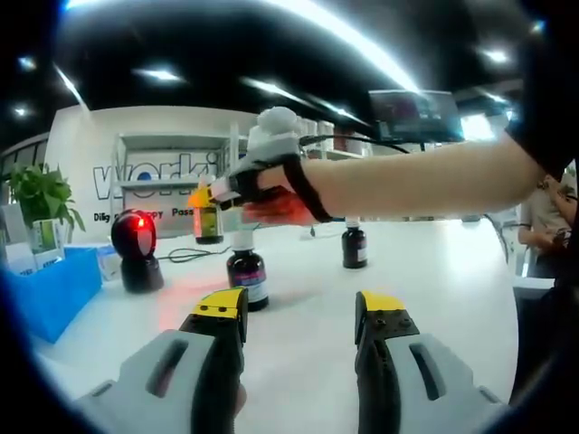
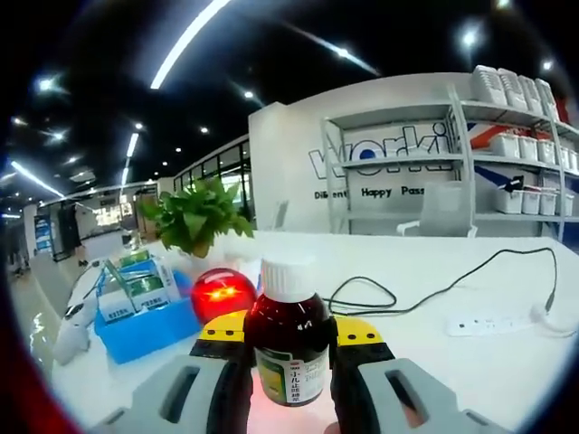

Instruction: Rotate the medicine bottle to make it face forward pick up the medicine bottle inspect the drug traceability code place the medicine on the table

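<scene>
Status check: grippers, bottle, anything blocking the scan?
Right gripper shut on bottle, held at scanner. Left gripper open, empty. Nothing blocking.

Bright ceiling strip lights (image 2: 185, 41) streak overhead; fisheye bends edges; red scanner glow (image 2: 222, 292) flares just beyond the jaws; foreground slightly soft.

Dark brown medicine bottle (image 2: 289, 348) with white cap and pale green-and-white label, clamped between black jaws tipped yellow on the grey right gripper (image 2: 289, 339). Black scanner (image 1: 136, 249) glowing red at far left. Blue bin (image 2: 145, 330) at left. White table (image 1: 425, 289). Green plant (image 2: 194, 217) beyond. Black cable (image 2: 425, 289) across the white top.
</scene>
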A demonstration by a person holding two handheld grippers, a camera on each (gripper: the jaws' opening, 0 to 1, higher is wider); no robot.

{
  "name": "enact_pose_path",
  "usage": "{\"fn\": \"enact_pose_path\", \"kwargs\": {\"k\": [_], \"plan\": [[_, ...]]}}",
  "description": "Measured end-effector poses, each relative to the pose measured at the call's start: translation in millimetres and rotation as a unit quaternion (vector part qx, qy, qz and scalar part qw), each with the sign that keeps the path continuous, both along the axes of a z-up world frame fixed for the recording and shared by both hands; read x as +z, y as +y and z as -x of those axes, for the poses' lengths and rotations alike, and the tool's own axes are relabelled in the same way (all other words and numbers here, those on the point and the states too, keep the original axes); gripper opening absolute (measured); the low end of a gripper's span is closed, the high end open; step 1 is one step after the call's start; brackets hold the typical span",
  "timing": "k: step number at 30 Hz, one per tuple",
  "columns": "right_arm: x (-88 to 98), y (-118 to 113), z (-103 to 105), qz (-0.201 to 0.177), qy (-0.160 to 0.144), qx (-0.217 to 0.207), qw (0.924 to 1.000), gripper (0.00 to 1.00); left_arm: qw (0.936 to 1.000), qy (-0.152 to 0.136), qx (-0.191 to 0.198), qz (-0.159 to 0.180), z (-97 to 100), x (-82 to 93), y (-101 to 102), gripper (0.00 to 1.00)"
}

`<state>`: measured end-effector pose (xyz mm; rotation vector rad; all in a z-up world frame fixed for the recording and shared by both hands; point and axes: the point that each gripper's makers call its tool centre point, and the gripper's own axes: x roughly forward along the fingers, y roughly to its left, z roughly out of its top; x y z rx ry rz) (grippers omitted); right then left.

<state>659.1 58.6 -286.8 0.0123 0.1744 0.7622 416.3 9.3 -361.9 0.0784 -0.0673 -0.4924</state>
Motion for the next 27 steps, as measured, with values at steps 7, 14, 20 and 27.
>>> {"fn": "enact_pose_path", "kwargs": {"k": [7,14,20,27], "plan": [[24.2,-15,10,-0.012,-0.017,0.001,0.9998,0.28,1.0,0.0,0.0,-0.002,0.1,-0.3,0,0.38],[43.2,-37,22,-0.006,-0.043,-0.004,0.999,0.28,1.0,0.0,0.001,-0.002,0.0,-0.3,0,0.38],[51.2,-59,24,-0.005,-0.054,-0.016,0.9984,0.28,1.0,0.0,0.001,-0.002,-0.1,-0.2,-1,0.38],[51.5,-83,39,-0.022,-0.054,-0.028,0.9979,0.28,1.0,0.0,0.002,-0.004,-0.1,-0.3,-1,0.38]]}}
